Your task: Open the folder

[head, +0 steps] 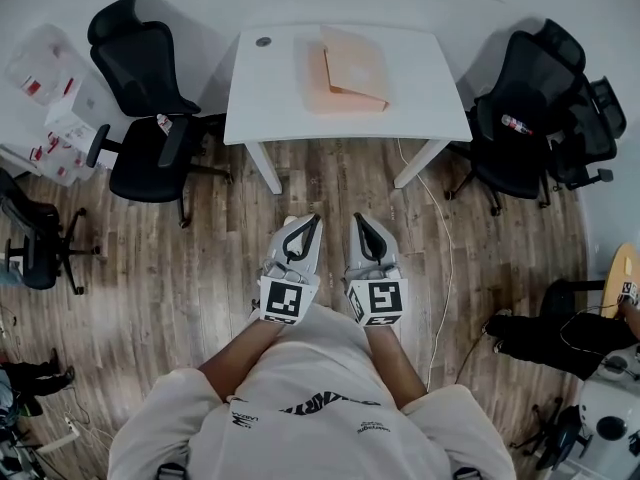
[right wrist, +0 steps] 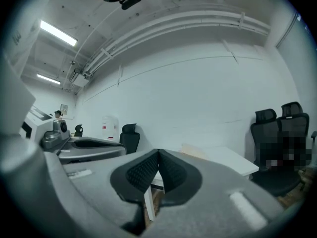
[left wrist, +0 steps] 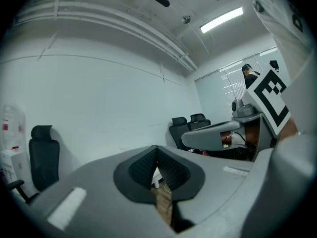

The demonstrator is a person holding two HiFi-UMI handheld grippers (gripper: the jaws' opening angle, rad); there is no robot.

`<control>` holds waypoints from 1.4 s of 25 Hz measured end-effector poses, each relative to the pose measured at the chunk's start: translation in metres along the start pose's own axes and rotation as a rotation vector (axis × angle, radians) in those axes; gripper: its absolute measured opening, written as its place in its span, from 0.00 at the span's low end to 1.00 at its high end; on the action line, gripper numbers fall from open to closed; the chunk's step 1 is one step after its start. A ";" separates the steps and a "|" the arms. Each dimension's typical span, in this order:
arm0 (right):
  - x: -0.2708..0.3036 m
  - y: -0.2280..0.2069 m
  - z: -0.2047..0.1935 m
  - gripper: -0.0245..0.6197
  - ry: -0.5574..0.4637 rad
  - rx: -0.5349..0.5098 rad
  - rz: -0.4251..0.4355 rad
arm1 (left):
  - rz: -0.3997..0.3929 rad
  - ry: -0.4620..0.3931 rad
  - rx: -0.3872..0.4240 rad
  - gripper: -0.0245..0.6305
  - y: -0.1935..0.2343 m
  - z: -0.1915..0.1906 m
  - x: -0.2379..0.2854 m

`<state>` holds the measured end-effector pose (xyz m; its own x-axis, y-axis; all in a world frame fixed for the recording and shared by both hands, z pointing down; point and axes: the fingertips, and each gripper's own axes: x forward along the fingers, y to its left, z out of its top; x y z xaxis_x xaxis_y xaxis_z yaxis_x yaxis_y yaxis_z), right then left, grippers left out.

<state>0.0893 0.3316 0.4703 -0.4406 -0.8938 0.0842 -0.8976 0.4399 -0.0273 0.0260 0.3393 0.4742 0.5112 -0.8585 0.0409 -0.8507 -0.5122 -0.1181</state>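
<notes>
We find left tongs [head: 314, 220] and right tongs [head: 359, 220] pressed together, empty; unopened, they could shove the folder [head: 347, 68] ahead.

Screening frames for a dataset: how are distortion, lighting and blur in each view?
Head view: fisheye bows the table edges; even light, sharp. Left gripper view: dark round vignette, glare from the ceiling light. Right gripper view: same vignette; a mosaic patch covers part of the chairs.
</notes>
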 end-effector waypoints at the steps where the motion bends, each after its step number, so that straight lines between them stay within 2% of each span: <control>1: 0.009 -0.004 0.000 0.04 0.002 -0.007 0.000 | 0.000 -0.003 -0.005 0.02 0.006 -0.002 0.010; 15: 0.182 -0.058 0.021 0.04 0.021 0.001 -0.032 | -0.004 0.024 -0.040 0.02 0.132 -0.014 0.148; 23: 0.276 -0.068 0.038 0.03 0.051 -0.028 -0.050 | -0.036 0.027 -0.071 0.02 0.203 -0.012 0.215; 30: 0.338 -0.082 0.042 0.03 0.102 -0.039 -0.077 | -0.063 0.036 -0.091 0.02 0.245 -0.022 0.263; 35: 0.365 -0.091 0.046 0.04 0.127 -0.062 -0.090 | -0.067 0.058 -0.107 0.02 0.259 -0.035 0.282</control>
<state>0.0098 -0.0384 0.4573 -0.3497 -0.9132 0.2091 -0.9292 0.3666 0.0472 -0.0543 -0.0360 0.4900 0.5622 -0.8206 0.1023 -0.8245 -0.5658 -0.0070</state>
